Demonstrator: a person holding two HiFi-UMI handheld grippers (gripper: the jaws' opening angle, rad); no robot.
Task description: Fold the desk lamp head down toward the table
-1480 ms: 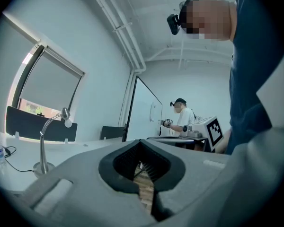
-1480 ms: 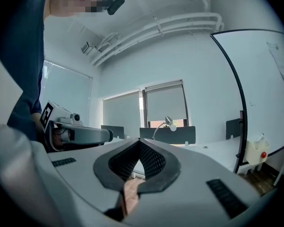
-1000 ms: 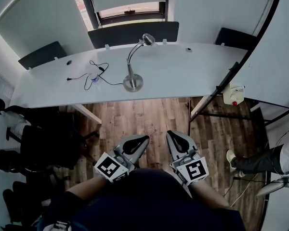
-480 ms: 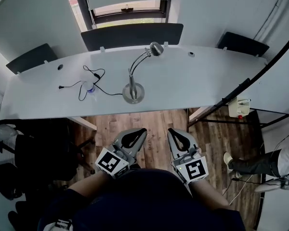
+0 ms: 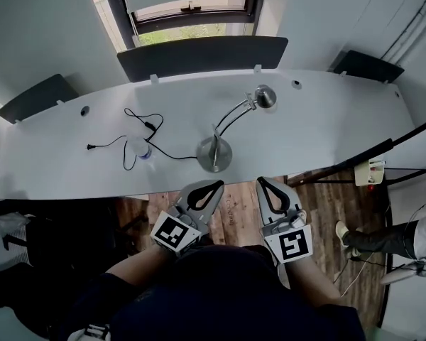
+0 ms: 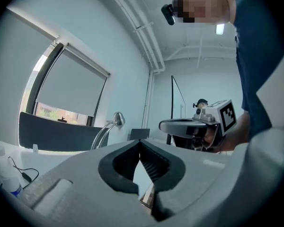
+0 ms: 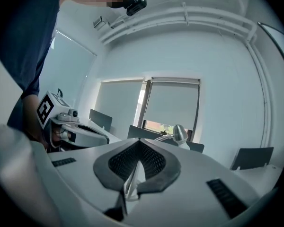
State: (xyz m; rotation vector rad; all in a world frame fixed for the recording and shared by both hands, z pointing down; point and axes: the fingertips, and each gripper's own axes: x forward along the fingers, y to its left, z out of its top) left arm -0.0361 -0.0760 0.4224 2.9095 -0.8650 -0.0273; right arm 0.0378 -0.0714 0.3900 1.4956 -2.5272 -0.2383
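Head view, read from the left: a black cable (image 5: 150,125) and a small bottle (image 5: 143,150) lie on the white desk (image 5: 326,130), well apart from the work area, so they need no clearing. My left tongs (image 5: 214,186) hang at the near edge of the desk, held level, clenched with nothing between the ribbed pads; the left gripper view confirms this. The lamp (image 5: 234,116) stands just beyond and between both tongs. Its round base (image 5: 214,153) sits near the front edge, and its curved neck rises away and to the right. Its head (image 5: 264,96) is raised well above the desk surface, so I judge the fold as not yet begun. My right tongs (image 5: 264,182) sit beside the left pair, likewise level, clenched and empty. Both pairs are carried side by side, close to my body, which I read as an approach posture. The head lies nearer the right pair, so those suit the press-down; the left pair could steady the base. Either pair must be released before it can grasp.
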